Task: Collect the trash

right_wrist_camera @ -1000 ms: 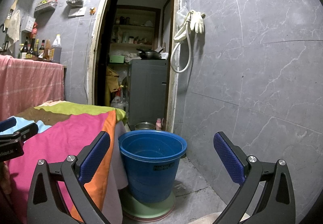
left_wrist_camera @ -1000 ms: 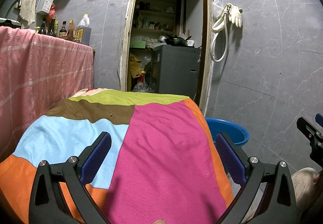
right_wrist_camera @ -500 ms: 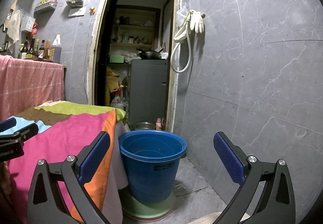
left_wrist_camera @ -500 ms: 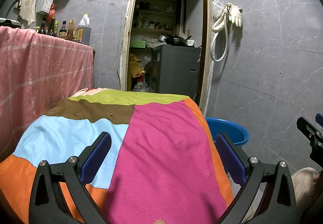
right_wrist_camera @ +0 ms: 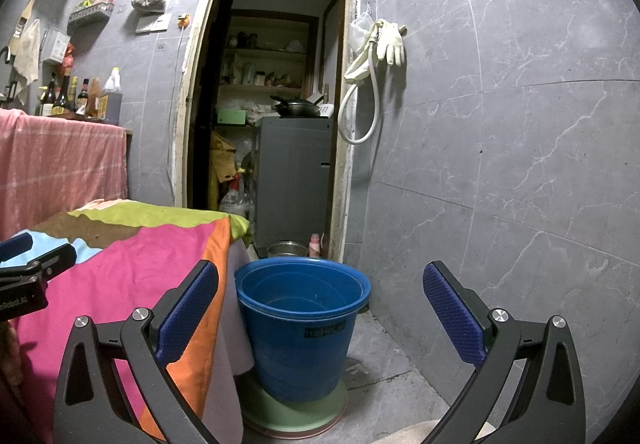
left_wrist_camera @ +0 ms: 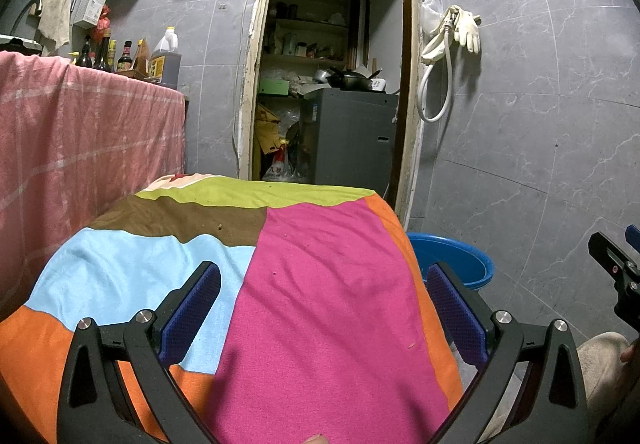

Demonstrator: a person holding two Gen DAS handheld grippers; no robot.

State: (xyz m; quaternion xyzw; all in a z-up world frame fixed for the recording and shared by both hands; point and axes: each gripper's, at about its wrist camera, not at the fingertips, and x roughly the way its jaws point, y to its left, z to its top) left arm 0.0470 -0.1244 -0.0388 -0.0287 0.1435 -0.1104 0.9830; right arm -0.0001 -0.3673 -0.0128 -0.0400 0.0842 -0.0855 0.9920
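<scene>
My left gripper (left_wrist_camera: pixel 320 308) is open and empty above a table with a patchwork cloth (left_wrist_camera: pixel 304 276) of pink, light blue, brown, green and orange. Only tiny crumbs (left_wrist_camera: pixel 219 226) show on the cloth. My right gripper (right_wrist_camera: pixel 320 308) is open and empty, facing a blue bucket (right_wrist_camera: pixel 300 324) on the floor right of the table. The bucket stands on a green disc (right_wrist_camera: pixel 292 418) and looks empty. The bucket's rim (left_wrist_camera: pixel 460 260) also shows in the left wrist view. The right gripper's tip (left_wrist_camera: pixel 616 268) shows at the right edge there.
A counter with a pink cloth (left_wrist_camera: pixel 80 139) and bottles (left_wrist_camera: pixel 120 57) stands left. A doorway (right_wrist_camera: pixel 276 131) opens onto a storeroom with a grey appliance (right_wrist_camera: pixel 294 179). Grey tiled wall (right_wrist_camera: pixel 500 163) is on the right, with a hose and glove (right_wrist_camera: pixel 384 43) hanging.
</scene>
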